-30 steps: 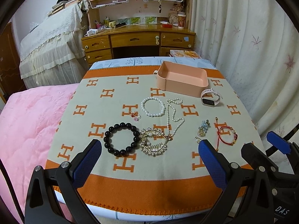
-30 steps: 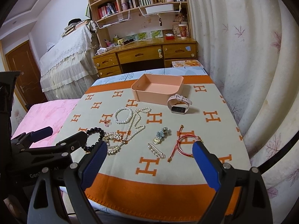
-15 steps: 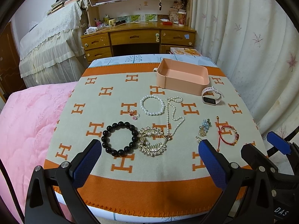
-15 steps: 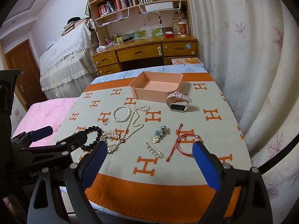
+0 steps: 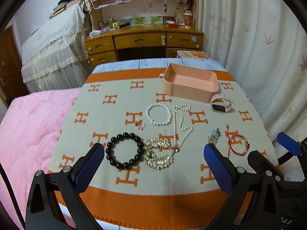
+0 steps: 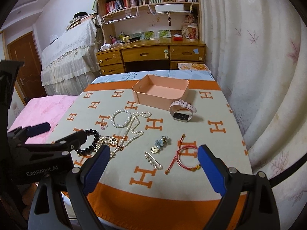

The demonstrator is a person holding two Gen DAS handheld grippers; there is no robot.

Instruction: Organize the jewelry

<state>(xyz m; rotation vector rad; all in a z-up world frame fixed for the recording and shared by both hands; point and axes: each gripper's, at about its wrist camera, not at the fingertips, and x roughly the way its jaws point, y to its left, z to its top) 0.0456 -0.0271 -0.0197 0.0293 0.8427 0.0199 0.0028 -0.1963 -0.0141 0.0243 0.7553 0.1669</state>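
Orange-bordered H-patterned blanket [image 5: 119, 174] covers the table, jewelry [image 5: 124, 150] spread on it.

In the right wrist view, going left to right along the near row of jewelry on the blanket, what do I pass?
Black bead bracelet → gold brooch → safety pin → red cord bracelet. The blue flower charm sits just behind the pin, so I left it out of the order.

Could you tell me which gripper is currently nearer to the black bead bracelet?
Left. The left gripper hovers open right over the black bead bracelet, whose beads sit beside its left fingertip. The right gripper is open farther right, nearer the red cord bracelet.
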